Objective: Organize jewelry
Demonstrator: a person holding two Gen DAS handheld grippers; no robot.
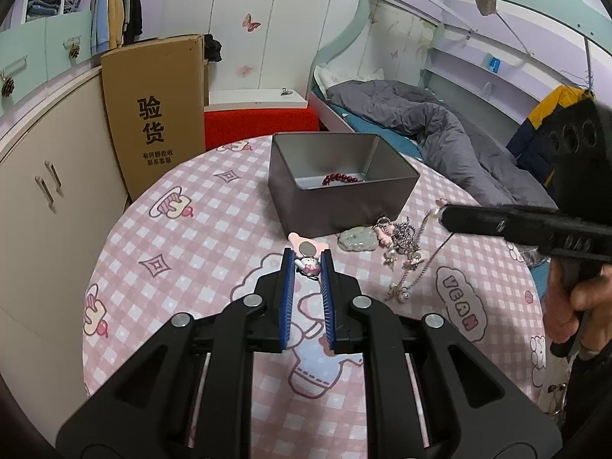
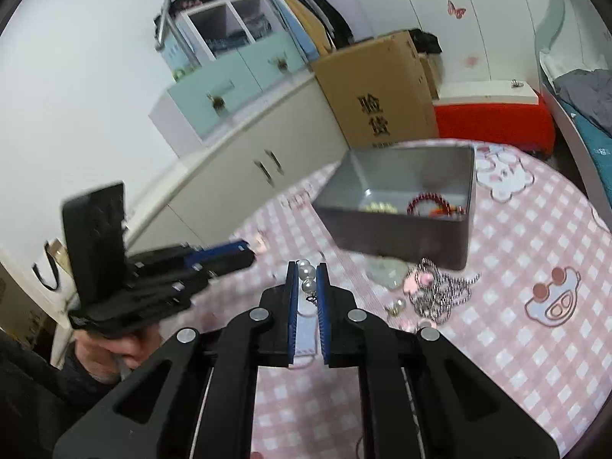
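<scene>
Both tongs loaded, by the look of it. Left gripper [image 1: 309, 262] narrowed around a small white-and-pink charm [image 1: 308, 266], low over the pink checked tablecloth [image 1: 191, 252], just in front of the grey tin [image 1: 344, 206]. Right gripper [image 2: 307, 273] pinched on a pearl piece [image 2: 306, 275], 3 beads showing between the blue pads, held short of the tin [image 2: 401, 233].

Progress judged as partway:
- Already in the tin: a red bead bracelet [image 1: 342, 179].
- In hand: 2 pieces, neither over the tin yet.
- Left on the cloth: a pale green pendant [image 1: 357, 240], a tangle of silver chains and pearls [image 1: 405, 252], a pink oval tag [image 1: 306, 246] just beyond the left fingertips.

Differences between views:
- Right wrist alone: a yellowish beaded piece [image 2: 376, 207] in the tin beside the bracelet [image 2: 428, 204], hidden from the left camera by the near wall; also the left gripper [image 2: 229, 254] from the side, blurred.
- Left wrist alone: the charm in its grip, the oval tag, and the right gripper [image 1: 443, 216] with a chain hanging from its tip.
</scene>
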